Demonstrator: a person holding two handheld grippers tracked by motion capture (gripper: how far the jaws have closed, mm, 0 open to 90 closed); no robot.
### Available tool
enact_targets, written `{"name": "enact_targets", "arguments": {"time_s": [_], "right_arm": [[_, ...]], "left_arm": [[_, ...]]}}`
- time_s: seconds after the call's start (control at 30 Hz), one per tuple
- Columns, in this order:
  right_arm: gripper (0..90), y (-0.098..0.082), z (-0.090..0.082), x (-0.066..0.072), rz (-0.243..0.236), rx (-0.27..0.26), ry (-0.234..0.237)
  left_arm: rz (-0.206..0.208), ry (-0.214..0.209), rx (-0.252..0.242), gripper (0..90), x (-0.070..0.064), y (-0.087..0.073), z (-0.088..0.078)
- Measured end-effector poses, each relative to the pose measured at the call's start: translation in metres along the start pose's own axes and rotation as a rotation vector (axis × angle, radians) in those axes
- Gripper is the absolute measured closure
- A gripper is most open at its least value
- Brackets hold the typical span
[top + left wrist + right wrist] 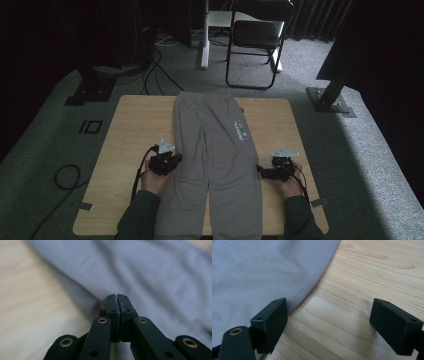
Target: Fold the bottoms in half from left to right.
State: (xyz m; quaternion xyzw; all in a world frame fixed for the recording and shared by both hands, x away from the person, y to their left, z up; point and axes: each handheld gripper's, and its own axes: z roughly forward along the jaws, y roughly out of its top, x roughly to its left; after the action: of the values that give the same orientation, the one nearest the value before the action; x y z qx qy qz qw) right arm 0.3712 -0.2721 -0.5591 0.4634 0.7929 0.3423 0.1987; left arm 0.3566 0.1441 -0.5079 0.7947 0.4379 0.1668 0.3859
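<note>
A pair of grey sweatpants (215, 145) lies flat on the wooden table (135, 125), waistband at the far edge and legs running toward me. My left gripper (172, 161) rests at the outer edge of the left leg. In the left gripper view its jaws (117, 298) are pressed together at the hem of the grey fabric (150, 272), which rises slightly off the wood (30, 302). My right gripper (261, 170) sits at the outer edge of the right leg. Its jaws (328, 312) stand wide apart, one over the cloth's edge (262, 270), the other over bare wood (367, 272).
Bare wood flanks the pants on both sides. Beyond the table stand a folding chair (255, 35) and two metal stand bases (330, 100) (90, 90) on grey carpet. Cables (65, 175) loop on the floor at the left.
</note>
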Motion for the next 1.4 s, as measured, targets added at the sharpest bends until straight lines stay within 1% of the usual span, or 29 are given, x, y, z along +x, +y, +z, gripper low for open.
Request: {"name": "enact_targets", "arguments": {"time_s": [0.03, 0.13, 0.23, 0.27, 0.3, 0.37, 0.43, 0.5, 0.53, 0.57, 0.6, 0.63, 0.67, 0.73, 0.77, 0.8, 0.83, 0.87, 0.9, 0.97, 1.03, 1.07, 1.13, 1.17, 1.23, 1.27, 1.3, 1.33, 1.4], "right_arm": [[14.3, 0.000, 0.000, 0.000, 0.000, 0.000, 0.000], [14.3, 0.000, 0.000, 0.000, 0.000, 0.000, 0.000], [14.3, 0.000, 0.000, 0.000, 0.003, 0.000, 0.000], [14.3, 0.000, 0.000, 0.000, 0.003, 0.000, 0.000], [14.3, 0.000, 0.000, 0.000, 0.002, 0.001, 0.000], [14.3, 0.000, 0.000, 0.000, 0.003, 0.000, 0.000], [14.3, 0.000, 0.000, 0.000, 0.001, 0.000, -0.001], [14.3, 0.000, 0.000, 0.000, 0.003, 0.000, -0.001], [14.3, 0.000, 0.000, 0.001, 0.002, 0.000, -0.001], [14.3, 0.000, 0.000, 0.001, 0.002, 0.000, -0.001], [14.3, 0.000, 0.000, 0.001, 0.003, 0.000, -0.002], [14.3, 0.000, 0.000, 0.001, 0.003, -0.001, -0.002], [14.3, 0.000, 0.000, 0.001, 0.003, -0.001, -0.002], [14.3, -0.001, -0.001, 0.001, 0.004, 0.001, -0.005], [15.2, -0.001, -0.001, 0.002, 0.014, 0.004, -0.015], [15.2, -0.001, -0.001, 0.002, 0.014, 0.004, -0.015], [24.6, 0.001, -0.003, 0.004, 0.018, 0.016, -0.020], [24.6, 0.001, -0.003, 0.004, 0.018, 0.016, -0.020], [26.9, 0.003, -0.005, 0.006, 0.026, 0.022, -0.019], [35.2, 0.008, -0.009, 0.011, 0.031, -0.010, -0.008], [45.4, 0.016, -0.013, 0.016, 0.031, -0.038, 0.009], [50.0, 0.026, -0.016, 0.023, 0.020, -0.071, 0.023], [51.1, 0.031, -0.016, 0.027, 0.013, -0.081, 0.032], [51.2, 0.037, -0.016, 0.030, 0.008, -0.084, 0.044], [50.3, 0.049, -0.011, 0.038, -0.014, -0.076, 0.051], [50.4, 0.060, -0.005, 0.046, -0.042, -0.069, 0.052], [50.4, 0.060, -0.005, 0.046, -0.042, -0.069, 0.052], [51.0, 0.064, 0.000, 0.049, -0.051, -0.060, 0.047], [55.0, 0.070, 0.014, 0.053, -0.038, -0.016, 0.043]], "left_arm": [[0.000, 0.000, 0.000, 89.2, 0.000, 0.000, 0.000], [0.051, -0.053, -0.024, 89.5, -0.023, 0.029, 0.009], [0.121, -0.110, -0.041, 89.6, -0.052, 0.056, 0.018], [0.130, -0.134, -0.057, 89.6, -0.063, 0.064, 0.022], [0.150, -0.164, -0.073, 89.7, -0.076, 0.074, 0.026], [0.161, -0.216, -0.100, 89.7, -0.094, 0.086, 0.031], [0.194, -0.263, -0.121, 89.8, -0.114, 0.098, 0.038], [0.207, -0.301, -0.120, 89.7, -0.126, 0.104, 0.046], [0.205, -0.304, -0.118, 88.2, -0.129, 0.105, 0.049], [0.196, -0.313, -0.100, 81.8, -0.129, 0.104, 0.055], [0.196, -0.313, -0.100, 74.5, -0.129, 0.104, 0.055], [0.188, -0.306, -0.098, 69.4, -0.128, 0.102, 0.056], [0.187, -0.296, -0.096, 69.4, -0.124, 0.100, 0.055], [0.163, -0.282, -0.109, 65.2, -0.113, 0.095, 0.050], [0.148, -0.257, -0.112, 62.7, -0.104, 0.091, 0.046], [0.146, -0.239, -0.113, 62.7, -0.098, 0.088, 0.044], [0.135, -0.218, -0.113, 61.6, -0.091, 0.084, 0.041], [0.131, -0.193, -0.106, 61.6, -0.082, 0.079, 0.037], [0.132, -0.153, -0.102, 60.9, -0.073, 0.072, 0.034], [0.124, -0.106, -0.085, 60.5, -0.059, 0.061, 0.029], [0.113, -0.046, -0.075, 60.2, -0.042, 0.045, 0.024], [0.107, -0.026, -0.071, 59.6, -0.037, 0.039, 0.022], [0.095, 0.039, -0.054, 59.6, -0.024, 0.025, 0.018], [0.084, 0.073, -0.051, 59.6, -0.016, 0.015, 0.017], [0.065, 0.106, -0.034, 59.0, -0.006, 0.004, 0.016], [0.051, 0.123, -0.027, 58.7, -0.001, -0.003, 0.015], [0.039, 0.133, -0.025, 58.7, 0.003, -0.009, 0.016], [0.021, 0.143, -0.023, 58.7, 0.006, -0.016, 0.017], [-0.003, 0.138, -0.009, 58.5, 0.010, -0.026, 0.022]]}}
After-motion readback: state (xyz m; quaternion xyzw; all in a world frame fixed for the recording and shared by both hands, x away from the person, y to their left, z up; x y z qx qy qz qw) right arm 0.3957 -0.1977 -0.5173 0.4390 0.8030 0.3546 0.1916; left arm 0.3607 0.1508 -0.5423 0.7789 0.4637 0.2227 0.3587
